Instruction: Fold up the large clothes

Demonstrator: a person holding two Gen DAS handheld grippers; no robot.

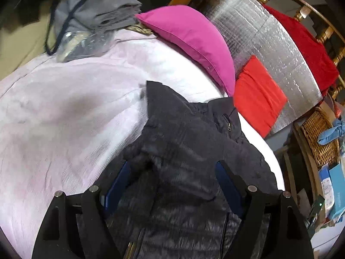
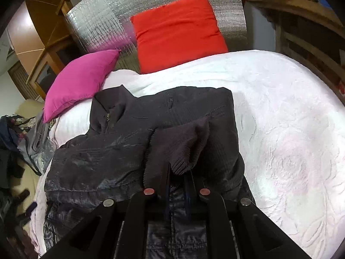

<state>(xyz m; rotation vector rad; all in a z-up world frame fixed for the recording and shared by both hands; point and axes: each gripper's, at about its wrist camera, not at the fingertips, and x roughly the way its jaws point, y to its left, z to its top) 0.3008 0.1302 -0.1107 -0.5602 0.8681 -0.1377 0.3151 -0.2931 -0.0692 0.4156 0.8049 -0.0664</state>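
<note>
Your jacket [image 2: 120,151] is dark, near black with a faint sheen, quilted in narrow horizontal bands. It lies spread on the bed, collar [image 2: 107,110] toward the pillows, with a small metal zip pull showing at the neck. One sleeve ends in a ribbed knit cuff [image 2: 183,149], matte and softer-looking than the slick shell.

Your right gripper [image 2: 178,172] has its fingers drawn almost together, and the knit cuff is pinched between them; the cuff fabric bunches up and over the tips, raised off the jacket body beneath. In the right wrist view the jacket fills the space directly ahead of and under the fingers, its body running off to the left.

Your left gripper [image 1: 172,168] stands wide apart, blue pads [image 1: 117,185] on either side of the jacket's dark bulk [image 1: 183,151]. The pads press on nothing; whether they touch the fabric you cannot tell from this view. The jacket runs up from between the fingers toward its collar point near the pillows.

The bedspread [image 2: 280,118] is white with a pale pink cast, embossed in raised floral and leaf patterns. A magenta pillow [image 1: 189,41] and a red-orange cushion [image 2: 176,32] lean against a silver foil-faced quilted sheet [image 1: 254,34]. A wicker basket [image 1: 319,138] sits right of the bed; grey folded clothes [image 1: 97,10] are piled at the far left corner.
</note>
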